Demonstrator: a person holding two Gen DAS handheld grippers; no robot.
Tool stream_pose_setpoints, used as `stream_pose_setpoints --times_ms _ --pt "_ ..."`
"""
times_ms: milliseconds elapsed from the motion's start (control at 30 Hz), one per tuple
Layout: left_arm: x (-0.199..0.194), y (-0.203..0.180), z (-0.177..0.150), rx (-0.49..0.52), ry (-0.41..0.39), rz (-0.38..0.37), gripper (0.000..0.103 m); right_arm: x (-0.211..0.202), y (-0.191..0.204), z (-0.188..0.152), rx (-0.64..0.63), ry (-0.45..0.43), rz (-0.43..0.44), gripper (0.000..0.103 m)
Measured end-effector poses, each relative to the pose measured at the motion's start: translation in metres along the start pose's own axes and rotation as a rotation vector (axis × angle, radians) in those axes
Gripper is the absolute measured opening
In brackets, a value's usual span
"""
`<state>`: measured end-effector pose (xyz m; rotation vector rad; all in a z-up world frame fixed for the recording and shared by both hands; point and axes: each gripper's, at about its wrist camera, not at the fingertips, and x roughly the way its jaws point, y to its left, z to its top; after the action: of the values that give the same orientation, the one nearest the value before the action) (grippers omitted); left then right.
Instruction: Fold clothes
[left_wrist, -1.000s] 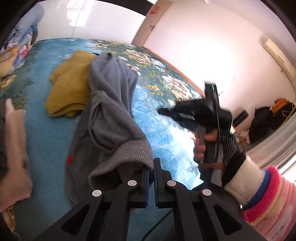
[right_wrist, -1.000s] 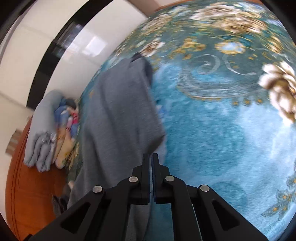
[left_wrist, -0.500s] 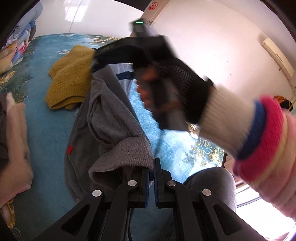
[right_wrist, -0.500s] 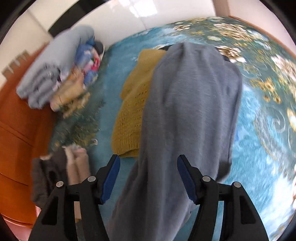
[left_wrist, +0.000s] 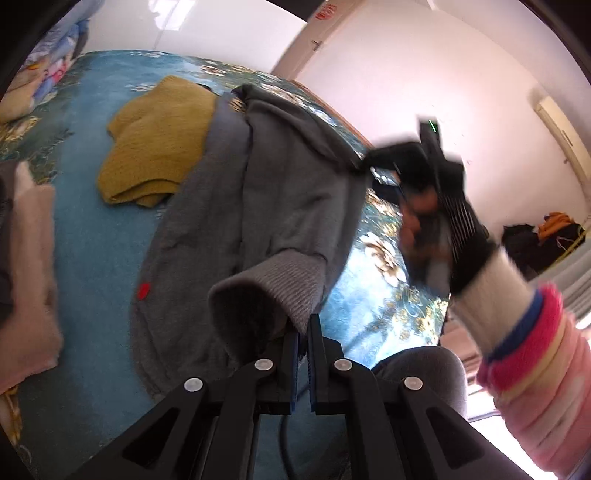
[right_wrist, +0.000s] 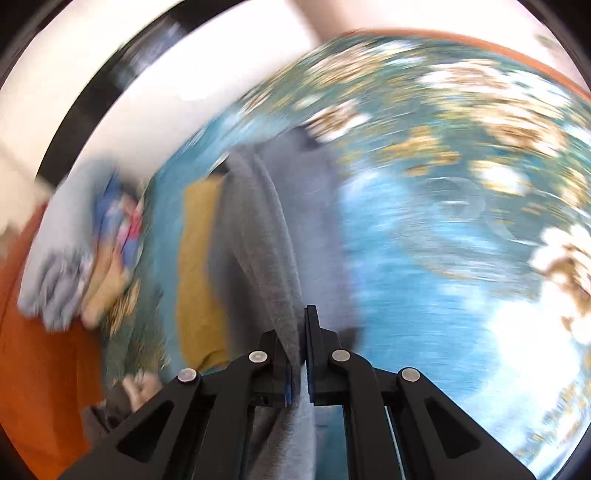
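1. On the blue floral bed, the grey sweater is lying half lifted, beside a yellow sweater.
2. Left gripper is pinching the ribbed cuff, jaws closed.
3. Right gripper is clamping a grey fold; view blurred.
4. Step: probably folding the sleeve in. Next: lay it flat across the body.

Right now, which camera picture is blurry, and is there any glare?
Right wrist view: heavy motion smear over the bedspread and the clothes pile, with a washed-out patch at lower right; only the right hand-held gripper on the grey sweater looks sharp. Left wrist view: mostly clear; the gloved hand is blurred.
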<state>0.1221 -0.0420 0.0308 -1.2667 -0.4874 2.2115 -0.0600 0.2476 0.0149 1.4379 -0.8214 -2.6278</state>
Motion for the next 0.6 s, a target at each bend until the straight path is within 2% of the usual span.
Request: stream_pose_setpoints --times_ms 133,267,367,533,600 --pt "0.027 -0.015 -0.010 0.036 0.096 -0.021 0.004 -0.026 -0.098 -0.039 0.217 0.019 -0.112 0.005" --pt "0.043 -0.024 -0.022 0.052 0.178 -0.022 0.004 -0.039 -0.174 -0.069 0.557 0.043 -0.047 0.005" --pt "0.037 -0.024 -0.018 0.058 0.152 -0.009 0.004 -0.040 -0.179 -0.068 0.554 0.055 -0.033 0.005" --pt "0.009 -0.002 -0.003 0.010 0.059 0.051 0.004 -0.047 -0.154 -0.055 0.482 0.083 0.037 0.005" --pt "-0.012 0.010 0.002 -0.002 0.015 0.094 0.004 -0.045 -0.130 -0.057 0.444 0.102 0.056 0.005"
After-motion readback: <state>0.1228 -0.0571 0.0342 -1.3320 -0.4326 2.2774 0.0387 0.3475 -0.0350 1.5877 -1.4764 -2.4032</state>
